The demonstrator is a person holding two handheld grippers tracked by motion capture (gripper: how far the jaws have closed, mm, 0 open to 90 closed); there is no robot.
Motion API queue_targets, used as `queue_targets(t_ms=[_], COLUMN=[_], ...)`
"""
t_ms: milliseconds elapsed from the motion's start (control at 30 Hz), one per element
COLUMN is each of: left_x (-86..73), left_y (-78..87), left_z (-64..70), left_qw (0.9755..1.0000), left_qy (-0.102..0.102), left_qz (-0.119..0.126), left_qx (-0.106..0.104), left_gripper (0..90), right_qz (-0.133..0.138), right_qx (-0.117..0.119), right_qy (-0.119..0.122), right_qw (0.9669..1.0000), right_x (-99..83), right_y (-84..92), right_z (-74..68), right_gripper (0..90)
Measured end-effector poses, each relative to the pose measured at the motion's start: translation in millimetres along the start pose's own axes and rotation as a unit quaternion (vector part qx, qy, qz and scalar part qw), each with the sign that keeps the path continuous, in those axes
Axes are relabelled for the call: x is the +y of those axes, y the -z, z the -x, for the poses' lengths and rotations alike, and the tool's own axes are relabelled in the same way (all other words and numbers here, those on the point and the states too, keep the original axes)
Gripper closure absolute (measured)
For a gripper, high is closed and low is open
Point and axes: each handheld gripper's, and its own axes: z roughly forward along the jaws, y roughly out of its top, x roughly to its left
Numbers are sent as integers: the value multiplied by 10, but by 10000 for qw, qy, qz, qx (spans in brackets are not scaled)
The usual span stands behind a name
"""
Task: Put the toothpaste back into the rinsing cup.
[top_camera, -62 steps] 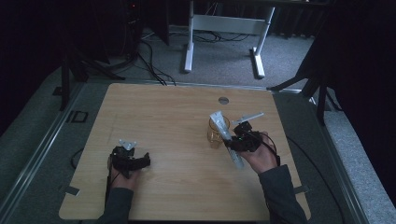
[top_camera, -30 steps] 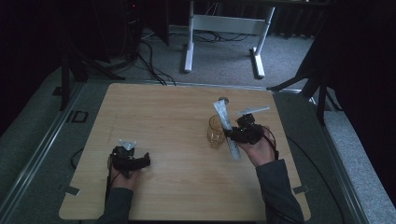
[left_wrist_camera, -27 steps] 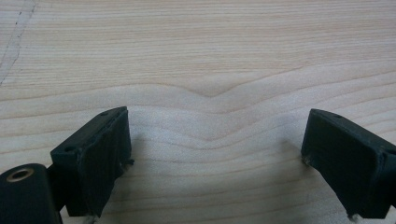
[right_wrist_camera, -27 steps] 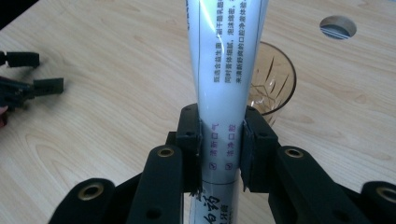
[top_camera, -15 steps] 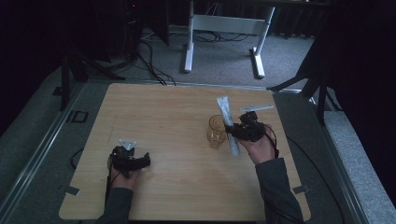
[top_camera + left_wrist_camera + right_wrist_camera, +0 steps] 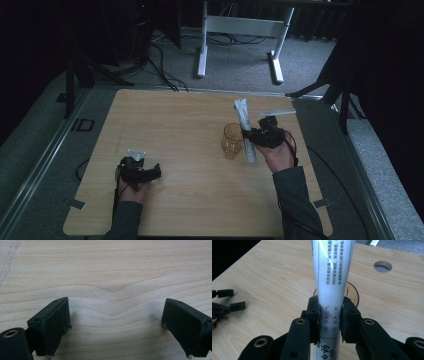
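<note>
Right tongs (image 6: 254, 135) clamped on a white tube (image 6: 245, 129), pads pressing its sides a little below mid-length. In the right gripper view, same tongs (image 6: 330, 317) with both black jaws flat against the tube (image 6: 332, 277); purple and black print running along the white skin, wider flat end pointing away from the camera. Tube lifted off the bench (image 6: 175, 120), slanted in the high view: flat end up and toward the far edge, lower end poking out below the tongs. Glass (image 6: 232, 140) upright on the bench just beside the tube, on its left in the high view; dark rim (image 6: 354, 293) peeking out behind the tube in the right gripper view. Whether tube and glass touch cannot be told. Round hole (image 6: 382, 266) in the benchtop farther back. Pale slim thing (image 6: 276, 112) lying near the right far corner, too small to make out.

Left tongs (image 6: 152, 172) resting low at the near left of the bench, well apart from tube and glass. Released: in the left gripper view, tongs (image 6: 115, 322) spread wide, bare wood grain between the jaws. Same tongs (image 6: 234, 300) also seen far off at the left edge of the right gripper view.
</note>
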Motion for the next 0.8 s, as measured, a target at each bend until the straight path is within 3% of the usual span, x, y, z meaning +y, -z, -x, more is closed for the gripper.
queue_targets(t_ms=[800], left_x=[0], left_y=[-1], left_z=[0], left_qw=[10000], left_qy=[0], left_qz=[2], left_qx=[2], left_gripper=[86], right_qz=[330], right_qx=[-88], right_qy=[-159], right_qw=[9993], right_x=[89], right_y=[-74], right_z=[53], right_gripper=[724])
